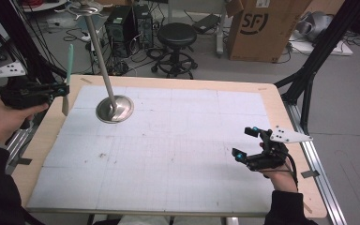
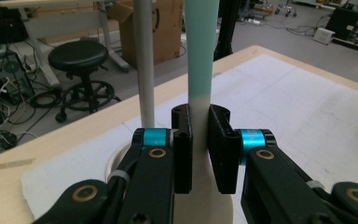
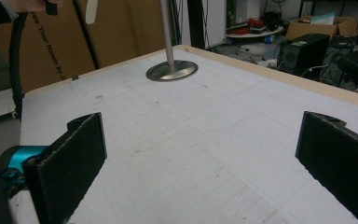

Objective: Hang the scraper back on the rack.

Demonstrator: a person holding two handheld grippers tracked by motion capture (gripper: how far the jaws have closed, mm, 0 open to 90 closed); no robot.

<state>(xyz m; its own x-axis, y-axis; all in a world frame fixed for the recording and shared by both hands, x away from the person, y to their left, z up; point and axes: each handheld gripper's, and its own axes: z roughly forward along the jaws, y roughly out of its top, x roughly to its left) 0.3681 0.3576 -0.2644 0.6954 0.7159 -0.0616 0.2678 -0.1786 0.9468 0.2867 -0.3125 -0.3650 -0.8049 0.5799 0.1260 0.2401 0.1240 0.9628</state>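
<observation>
While the left gripper (image 1: 61,90) pinches a long stick (image 2: 199,51), green on top and cream below, up in the air by the table's left edge, the hand should keep it straight and move slowly. I think it goes on the metal stand (image 1: 115,108), whose round foot sits on the white mat (image 1: 178,154). The tall pole (image 2: 144,60) is just beside the stick and could get bumped. The right gripper (image 1: 253,143) rests far off, wide open and empty.
</observation>
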